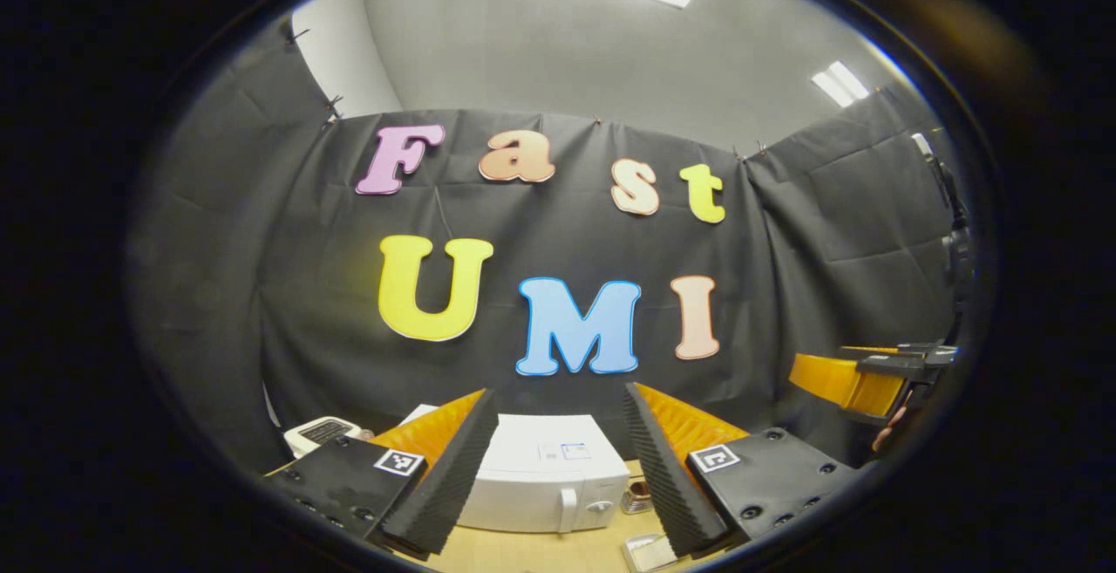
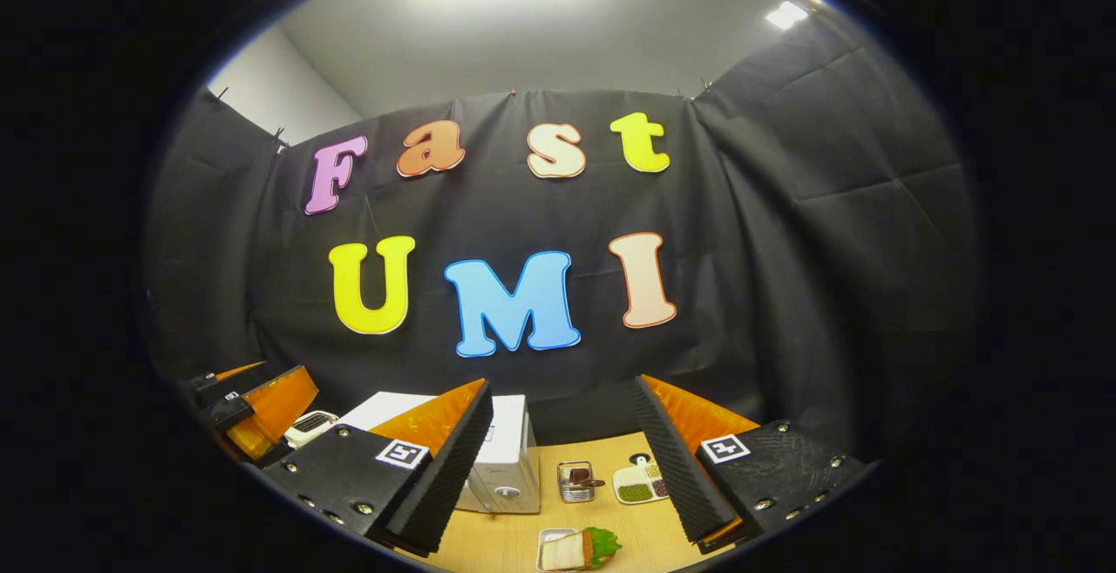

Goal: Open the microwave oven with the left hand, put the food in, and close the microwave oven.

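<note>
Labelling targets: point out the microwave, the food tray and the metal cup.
microwave (image 1: 532,494): left gripper view, on its closed front door.
food tray (image 2: 571,549): right gripper view, on the sandwich end, bottom centre.
metal cup (image 2: 574,480): right gripper view, on its side wall.

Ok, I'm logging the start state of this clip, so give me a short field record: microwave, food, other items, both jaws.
microwave: white, door closed, on the wooden table
food: sandwich with lettuce in a small tray, in front of the microwave, not yet inside
other items: metal cup; divided plate
left gripper: jaws open, holding nothing
right gripper: jaws open, holding nothing
</note>
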A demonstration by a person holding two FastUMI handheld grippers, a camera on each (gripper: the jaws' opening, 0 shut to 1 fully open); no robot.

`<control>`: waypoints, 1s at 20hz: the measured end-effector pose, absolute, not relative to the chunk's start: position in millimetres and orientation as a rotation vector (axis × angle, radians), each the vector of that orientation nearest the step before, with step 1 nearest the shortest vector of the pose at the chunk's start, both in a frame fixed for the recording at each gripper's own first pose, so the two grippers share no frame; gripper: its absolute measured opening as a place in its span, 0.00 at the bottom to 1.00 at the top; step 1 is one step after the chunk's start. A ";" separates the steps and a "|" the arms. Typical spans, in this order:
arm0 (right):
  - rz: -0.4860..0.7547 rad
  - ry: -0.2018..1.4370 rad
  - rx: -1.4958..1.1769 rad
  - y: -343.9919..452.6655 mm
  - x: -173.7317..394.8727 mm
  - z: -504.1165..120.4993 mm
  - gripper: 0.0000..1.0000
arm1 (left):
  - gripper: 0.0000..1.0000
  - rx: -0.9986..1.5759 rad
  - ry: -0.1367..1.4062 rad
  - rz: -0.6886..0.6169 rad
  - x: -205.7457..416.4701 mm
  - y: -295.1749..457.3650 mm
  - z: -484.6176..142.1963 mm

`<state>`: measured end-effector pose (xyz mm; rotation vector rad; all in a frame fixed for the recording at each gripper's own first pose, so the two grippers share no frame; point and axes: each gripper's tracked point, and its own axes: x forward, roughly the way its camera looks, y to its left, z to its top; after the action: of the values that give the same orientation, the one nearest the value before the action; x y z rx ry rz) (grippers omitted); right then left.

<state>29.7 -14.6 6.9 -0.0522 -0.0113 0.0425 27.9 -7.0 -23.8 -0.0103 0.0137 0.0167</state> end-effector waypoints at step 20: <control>0.009 0.113 -0.086 -54.5 66.3 -44.8 0.98 | 0.95 0.032 0.388 -0.055 100.9 -24.0 -292.7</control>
<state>66.3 -54.5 -44.8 -0.0864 0.1132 0.0092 100.9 -24.0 -292.7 0.0320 0.3884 -0.0546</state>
